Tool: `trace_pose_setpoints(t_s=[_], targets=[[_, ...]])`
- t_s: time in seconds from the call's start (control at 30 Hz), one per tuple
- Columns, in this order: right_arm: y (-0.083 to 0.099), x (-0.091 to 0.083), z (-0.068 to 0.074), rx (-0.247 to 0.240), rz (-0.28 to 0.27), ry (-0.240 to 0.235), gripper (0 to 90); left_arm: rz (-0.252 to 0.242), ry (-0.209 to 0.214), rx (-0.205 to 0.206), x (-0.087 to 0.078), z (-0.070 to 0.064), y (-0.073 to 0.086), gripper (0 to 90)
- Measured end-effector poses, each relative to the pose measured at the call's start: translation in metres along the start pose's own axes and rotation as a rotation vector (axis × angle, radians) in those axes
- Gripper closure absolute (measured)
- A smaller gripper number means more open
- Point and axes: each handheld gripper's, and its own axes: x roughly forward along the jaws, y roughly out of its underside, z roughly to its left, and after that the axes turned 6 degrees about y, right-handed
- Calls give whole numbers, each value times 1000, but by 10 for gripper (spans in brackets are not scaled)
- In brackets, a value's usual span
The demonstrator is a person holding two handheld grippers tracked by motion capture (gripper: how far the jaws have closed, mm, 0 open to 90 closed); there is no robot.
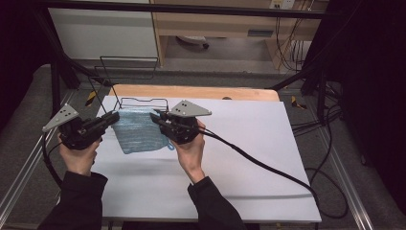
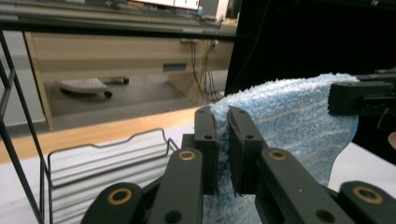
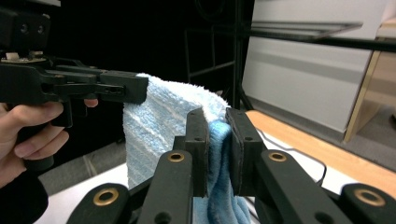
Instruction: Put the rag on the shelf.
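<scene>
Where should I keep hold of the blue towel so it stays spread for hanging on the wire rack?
Probably best at its two top corners, one jaw pair on each, coming in from opposite sides along the upper edge. The blue towel hangs flat between the left gripper and the right gripper, both clamped on that edge, so its body drops freely just in front of the wire rack.

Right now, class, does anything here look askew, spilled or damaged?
Nothing stands out. The blue towel hangs between the left gripper and right gripper, each clamped on a top corner, beside the wire rack.
</scene>
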Motion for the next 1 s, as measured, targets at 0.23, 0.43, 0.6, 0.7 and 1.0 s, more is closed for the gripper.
trace_pose_setpoints(t_s=[0.23,0.43,0.6,0.7,1.0], targets=[[-13,0,4,-18,-57,19,806,-57,-2,12,-3,2,-13,829],[-23,3,5,-30,-88,32,806,-86,-5,19,-4,4,-21,829],[-30,4,5,-34,-111,34,806,-121,-8,27,-5,5,-31,829],[-37,6,5,-41,-130,45,806,-140,-10,29,-5,6,-36,829],[-52,11,5,-51,-171,57,806,-192,-17,34,-5,10,-53,830]])
